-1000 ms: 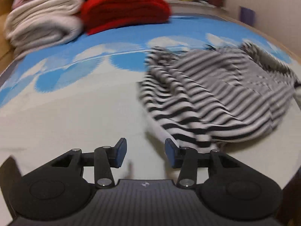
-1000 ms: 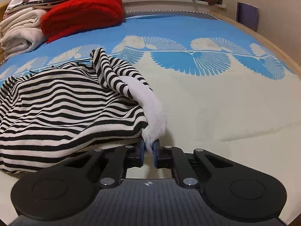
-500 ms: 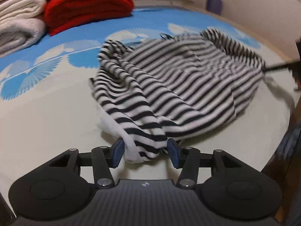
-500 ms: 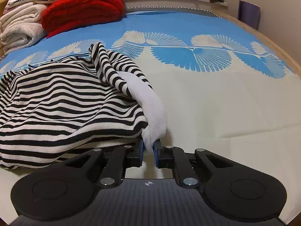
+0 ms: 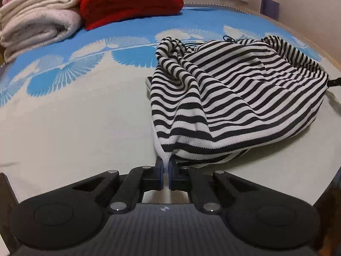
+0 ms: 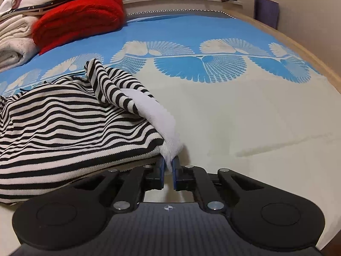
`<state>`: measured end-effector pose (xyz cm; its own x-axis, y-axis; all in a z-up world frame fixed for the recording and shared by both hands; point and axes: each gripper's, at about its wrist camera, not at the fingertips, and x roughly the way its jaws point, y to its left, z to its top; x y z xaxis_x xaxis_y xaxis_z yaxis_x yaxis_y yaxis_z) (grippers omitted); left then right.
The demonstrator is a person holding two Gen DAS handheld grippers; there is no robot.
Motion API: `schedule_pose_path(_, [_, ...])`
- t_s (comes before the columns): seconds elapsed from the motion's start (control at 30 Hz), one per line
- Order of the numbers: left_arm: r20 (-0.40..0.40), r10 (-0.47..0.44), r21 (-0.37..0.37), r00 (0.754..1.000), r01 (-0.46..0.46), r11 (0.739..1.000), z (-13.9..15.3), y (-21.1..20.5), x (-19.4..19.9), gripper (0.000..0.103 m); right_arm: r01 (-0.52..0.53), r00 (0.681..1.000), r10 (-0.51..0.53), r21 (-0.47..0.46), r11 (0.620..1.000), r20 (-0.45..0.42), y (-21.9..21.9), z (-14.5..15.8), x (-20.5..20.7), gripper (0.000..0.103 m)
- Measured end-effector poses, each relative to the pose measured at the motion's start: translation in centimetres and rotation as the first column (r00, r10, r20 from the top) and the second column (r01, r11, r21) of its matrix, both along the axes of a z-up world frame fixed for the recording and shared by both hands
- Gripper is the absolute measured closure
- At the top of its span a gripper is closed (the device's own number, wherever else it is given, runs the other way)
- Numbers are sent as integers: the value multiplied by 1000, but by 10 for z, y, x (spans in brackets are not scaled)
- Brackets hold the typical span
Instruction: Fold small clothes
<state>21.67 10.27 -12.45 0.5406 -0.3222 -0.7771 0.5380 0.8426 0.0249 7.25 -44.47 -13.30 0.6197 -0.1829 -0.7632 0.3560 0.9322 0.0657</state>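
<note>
I have the left tool [image 5: 166, 168] pinched narrow on a white edge at one near corner of the striped knit top [image 5: 234, 98], and the right tool [image 6: 168, 166] pinched the same way on the white band at its other near corner; the garment lies bunched on the bed [image 5: 74, 117], between my two tools, near the front edge of the mattress. My worry is how little cloth sits between each pair of pads: only a thin tip of trim shows there, so if I lift or spread too quickly I expect the knit to slide out on one side and the top to drop in a heap. The body is twisted, with a ridge of folds standing up at its far side, and I judge that pulling the corners apart unevenly would lock that twist in rather than flatten it. The hem also hangs close to the bed's near edge, so a dropped corner could slip off. The stacked white blankets [image 5: 38, 19] and red blanket [image 5: 130, 0] lie well apart and pose no snag.
</note>
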Motion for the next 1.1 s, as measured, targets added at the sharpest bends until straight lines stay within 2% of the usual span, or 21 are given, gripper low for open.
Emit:
schedule_pose_path(0.07, [10, -2, 14, 1000, 2, 1000, 1, -3, -1, 98, -2, 1000, 2, -21, 1000, -10, 7, 0, 1, 97])
schedule_pose_path(0.13, [-2, 17, 21, 1000, -17, 1000, 0, -1, 4, 92, 0, 1000, -1, -25, 1000, -15, 8, -1, 1, 97])
schedule_pose_path(0.17, [-2, 31, 35, 1000, -31, 999, -1, 0, 4, 86, 4, 1000, -4, -10, 1000, -22, 7, -2, 1, 95])
schedule_pose_path(0.23, [8, 55, 32, 998, -56, 998, 2, 4, 2, 59, 48, 998, -46, 49, 998, -38, 0, -4, -4, 78])
schedule_pose_path(0.27, [34, 78, 27, 996, -79, 997, 7, 6, -1, 33, 75, 997, -72, 84, 994, -36, -3, -3, -8, 57])
schedule_pose_path(0.3, [69, 99, 16, 993, -100, 995, 13, 8, -5, 17, 95, 995, -94, 139, 986, -16, -6, -1, -15, 41])
schedule_pose_path(0.37, [114, 131, -23, 985, -130, 991, 25, 11, -10, 9, 92, 993, -108, 272, 958, 45, -11, 3, -27, 34])
schedule_pose_path(0.43, [123, 181, -53, 976, -176, 983, 33, 11, -11, 5, 73, 990, -114, 395, 916, 82, -12, 2, -31, 29])
schedule_pose_path(0.5, [128, 220, -82, 967, -210, 974, 38, 2, -10, 0, 92, 985, -151, 489, 867, 82, -13, -5, -24, 23])
schedule_pose_path(0.57, [138, 259, -86, 956, -249, 965, 40, -12, -8, 0, 146, 977, -206, 555, 819, 46, -15, -18, -9, 23])
schedule_pose_path(0.67, [68, 305, -67, 950, -300, 952, 35, -36, 4, 0, 266, 949, -316, 585, 766, -18, -18, -37, 12, 22])
schedule_pose_path(0.7, [22, 318, -47, 948, -317, 947, 29, -42, 11, 0, 276, 941, -339, 586, 762, -1, -17, -37, 16, 29])
schedule_pose_path(0.73, [-19, 337, -21, 941, -337, 941, 22, -45, 16, 0, 287, 933, -360, 576, 765, 13, -17, -35, 20, 41])
schedule_pose_path(0.77, [-57, 363, 9, 930, -363, 932, 15, -48, 22, 0, 287, 932, -363, 563, 775, 25, -15, -32, 25, 79])
schedule_pose_path(0.8, [-91, 390, 31, 916, -389, 921, 10, -48, 29, 0, 290, 931, -363, 542, 789, 29, -13, -29, 29, 84])
schedule_pose_path(0.87, [-137, 432, 38, 892, -431, 902, 7, -44, 38, 0, 325, 921, -389, 505, 799, 23, -5, -21, 33, 85])
schedule_pose_path(0.9, [-152, 450, 23, 880, -452, 892, 8, -39, 41, 0, 328, 922, -387, 475, 817, 29, 3, -14, 36, 86])
schedule_pose_path(0.97, [-182, 487, -18, 854, -498, 867, 13, -28, 46, 0, 297, 935, -346, 362, 884, 78, 24, 12, 44, 86])
schedule_pose_path(1.0, [-201, 500, -36, 843, -516, 856, 14, -22, 49, 0, 262, 945, -305, 287, 921, 116, 38, 27, 51, 86])
schedule_pose_path(1.03, [-217, 507, -50, 834, -528, 848, 16, -17, 53, 0, 210, 957, -239, 172, 962, 164, 62, 47, 59, 86])
schedule_pose_path(1.1, [-253, 516, -71, 818, -548, 834, 18, -6, 59, 0, 93, 968, -81, -38, 995, 237, 119, 79, 77, 87])
